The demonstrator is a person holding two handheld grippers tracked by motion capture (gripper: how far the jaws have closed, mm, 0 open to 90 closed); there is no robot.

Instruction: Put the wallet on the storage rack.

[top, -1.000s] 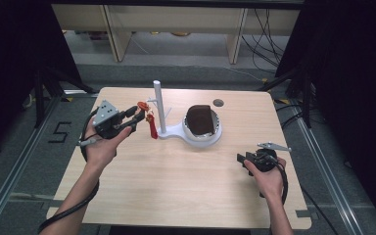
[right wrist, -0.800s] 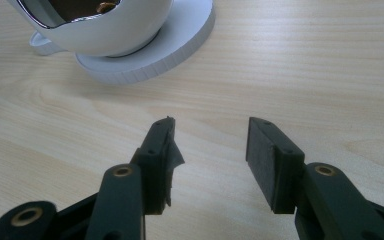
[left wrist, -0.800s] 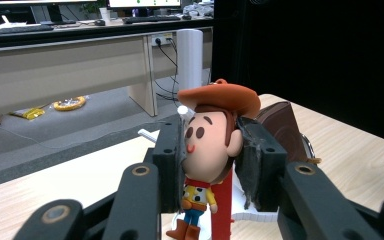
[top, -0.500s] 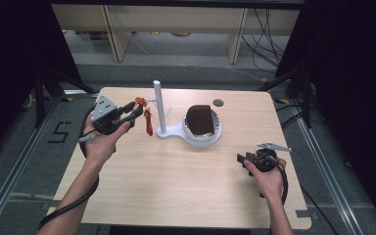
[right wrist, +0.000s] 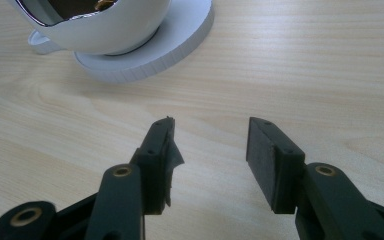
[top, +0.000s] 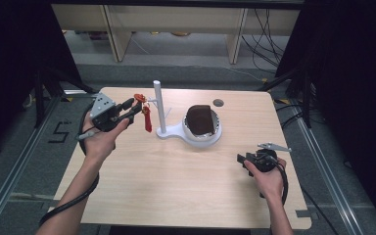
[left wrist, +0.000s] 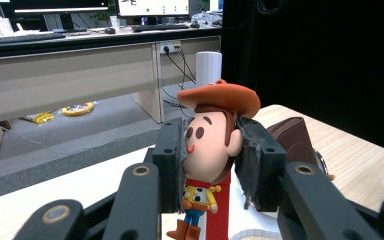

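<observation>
Left gripper (top: 129, 108) clamps the cowboy keychain figure (left wrist: 207, 150) by its head, lifted just left of the white post (top: 159, 110). Right gripper (right wrist: 210, 150) rests open near the stand's bowl (top: 203, 134), empty. Risk: the round head could slip from the fingers (left wrist: 172, 160), or the red strap (top: 148, 120) snag the post.

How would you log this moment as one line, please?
left gripper: shut on cowboy figure, raised beside white post | right gripper: open, empty, low over table | brown pouch: in white bowl

My left gripper (top: 129, 108) holds a small red figure (top: 146, 113) just beside the white post (top: 159, 110); my right gripper (top: 245, 159) rests low on the table (top: 176, 181).
</observation>
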